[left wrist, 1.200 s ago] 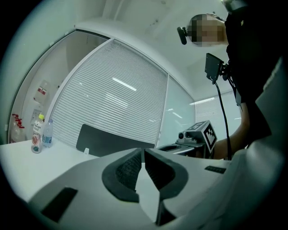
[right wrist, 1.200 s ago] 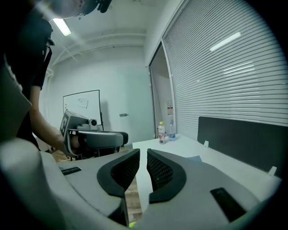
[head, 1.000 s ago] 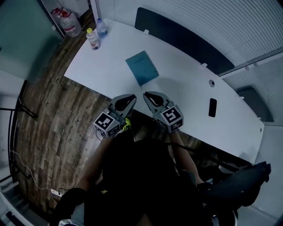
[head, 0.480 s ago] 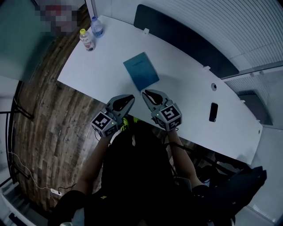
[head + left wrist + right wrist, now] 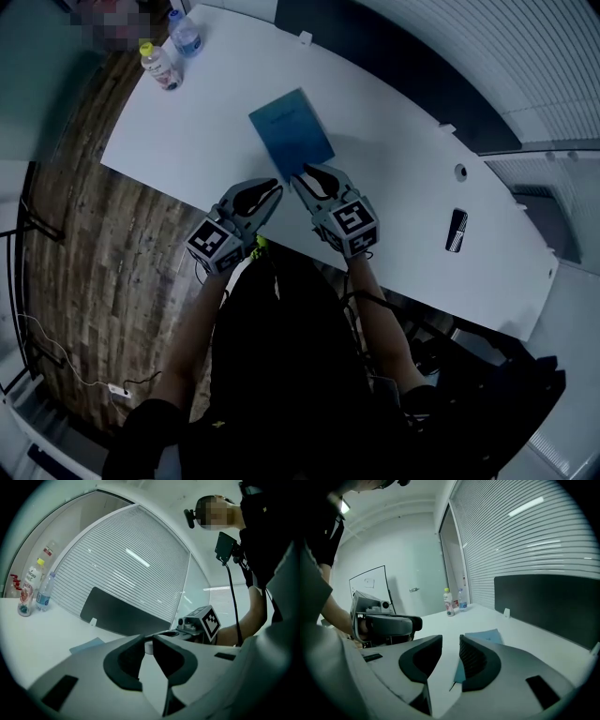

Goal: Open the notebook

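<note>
Lying closed on the table, the blue notebook ran lengthwise away from the person — its near edge just ahead of the right gripper, the left gripper farther off; both jaws, empty, had just been opening, slightly apart.

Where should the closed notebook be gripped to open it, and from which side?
Probably the cover at the notebook's near corner, coming in low from the person's side. It lies flat and closed on the table, so only thin edges offer purchase, and that corner sits at the right gripper, whose jaws have just been opening, nothing pinched yet. The spine's side doesn't show.
</note>
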`<state>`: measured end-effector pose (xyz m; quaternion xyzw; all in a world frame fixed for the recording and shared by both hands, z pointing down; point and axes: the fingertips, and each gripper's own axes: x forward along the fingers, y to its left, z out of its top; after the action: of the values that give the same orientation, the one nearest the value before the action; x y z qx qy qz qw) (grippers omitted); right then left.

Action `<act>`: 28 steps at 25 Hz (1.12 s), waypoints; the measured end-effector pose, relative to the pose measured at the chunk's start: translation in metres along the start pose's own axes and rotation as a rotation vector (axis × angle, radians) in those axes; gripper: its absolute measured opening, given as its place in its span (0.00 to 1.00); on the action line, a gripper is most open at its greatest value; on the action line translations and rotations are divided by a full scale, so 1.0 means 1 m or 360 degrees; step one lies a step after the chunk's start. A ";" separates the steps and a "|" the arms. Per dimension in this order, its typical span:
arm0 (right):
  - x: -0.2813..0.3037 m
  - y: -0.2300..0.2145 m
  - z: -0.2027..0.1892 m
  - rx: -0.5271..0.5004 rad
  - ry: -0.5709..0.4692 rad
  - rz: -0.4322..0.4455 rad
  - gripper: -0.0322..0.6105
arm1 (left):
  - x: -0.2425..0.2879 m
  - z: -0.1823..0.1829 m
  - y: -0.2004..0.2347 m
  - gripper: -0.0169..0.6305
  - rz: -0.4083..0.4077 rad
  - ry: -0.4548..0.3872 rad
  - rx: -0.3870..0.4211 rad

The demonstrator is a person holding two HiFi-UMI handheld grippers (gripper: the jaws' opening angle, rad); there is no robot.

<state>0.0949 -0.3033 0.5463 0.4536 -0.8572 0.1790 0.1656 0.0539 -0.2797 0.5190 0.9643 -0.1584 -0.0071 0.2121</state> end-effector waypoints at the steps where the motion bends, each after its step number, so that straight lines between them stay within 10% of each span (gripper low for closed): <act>1: 0.003 -0.003 0.000 -0.0006 0.0005 -0.0001 0.21 | 0.003 -0.001 0.002 0.10 0.0000 0.0000 -0.0004; 28: 0.047 -0.102 -0.086 0.0195 0.0288 -0.0187 0.63 | 0.039 -0.057 0.054 0.26 0.0126 0.0054 -0.0141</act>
<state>0.1656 -0.3506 0.6593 0.4942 -0.7982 0.2611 0.2244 0.0793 -0.3149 0.5955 0.9469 -0.1923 0.0108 0.2573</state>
